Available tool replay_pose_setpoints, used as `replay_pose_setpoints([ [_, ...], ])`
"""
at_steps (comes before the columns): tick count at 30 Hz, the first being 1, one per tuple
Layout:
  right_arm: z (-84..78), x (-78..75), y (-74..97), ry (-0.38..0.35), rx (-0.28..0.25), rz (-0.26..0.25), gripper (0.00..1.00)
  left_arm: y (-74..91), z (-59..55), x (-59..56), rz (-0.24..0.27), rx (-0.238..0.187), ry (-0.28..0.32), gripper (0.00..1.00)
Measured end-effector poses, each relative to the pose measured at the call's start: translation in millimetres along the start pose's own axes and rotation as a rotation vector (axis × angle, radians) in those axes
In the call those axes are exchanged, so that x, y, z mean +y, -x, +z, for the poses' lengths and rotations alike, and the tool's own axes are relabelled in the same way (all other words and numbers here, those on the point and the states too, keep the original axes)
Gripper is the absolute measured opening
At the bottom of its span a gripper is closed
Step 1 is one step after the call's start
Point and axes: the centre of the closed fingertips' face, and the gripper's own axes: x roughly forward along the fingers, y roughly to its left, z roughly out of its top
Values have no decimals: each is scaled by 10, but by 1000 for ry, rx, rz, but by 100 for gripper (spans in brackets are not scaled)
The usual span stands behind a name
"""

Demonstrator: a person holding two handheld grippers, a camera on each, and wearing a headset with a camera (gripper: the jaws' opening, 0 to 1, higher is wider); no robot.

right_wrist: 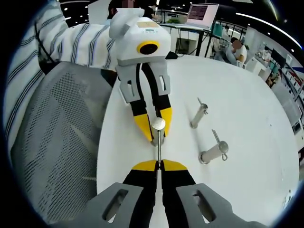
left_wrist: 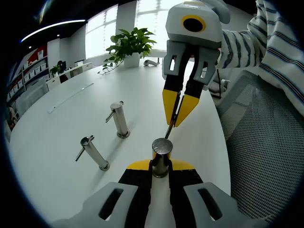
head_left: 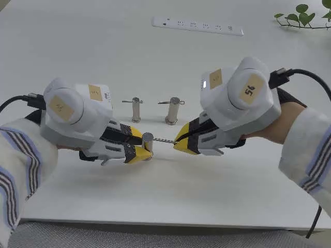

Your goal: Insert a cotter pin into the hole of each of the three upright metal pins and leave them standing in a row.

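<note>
Near pin (head_left: 147, 140) upright at the front of the table (head_left: 103, 46), clamped low on its shaft between the yellow tips of the left gripper (head_left: 138, 144). Cannot tell if its base touches the surface. Cotter (head_left: 164, 140) lies level, its tip touching the shaft just under the head; cannot tell if it has entered the hole. Its other end is pinched between the closed tips of the right gripper (head_left: 181, 140), which faces the left one head-on. Behind, near each other in a row: back-left pin (head_left: 136, 109) and back-right pin (head_left: 172, 111), both upright, each with a cotter through it near the top. Table white, matte, with a rounded edge. A white power strip (head_left: 197, 25) lies at the far side and a leafy sprig (head_left: 305, 15) at the far right corner. Grey mesh chair (left_wrist: 266, 156) just off the table edge. Striped sleeves (head_left: 20, 155) on both arms. Room is an open office: bright windows and a potted plant (left_wrist: 130, 42) in the left gripper view, a lit screen (right_wrist: 202, 14) and seated people beyond in the right gripper view. Tan tag (head_left: 250, 92) on the right gripper reads "56". The tags on the left gripper are too faint to read.
</note>
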Motion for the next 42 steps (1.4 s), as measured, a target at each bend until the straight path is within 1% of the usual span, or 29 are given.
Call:
replay_pose_setpoints([
  [5,12,-6,-6,15,6,-3,3,1,0,-2,-1,1,-3,11],
  [10,49,6,-48,18,0,0,3,-2,0,-3,-2,2,-7,11],
  [29,86,-10,-81,-4,-28,9,3,-31,17,-19,-3,7,-6,11],
  [42,143,-15,-130,8,-41,25,3,-39,24,-27,0,14,0,11],
])
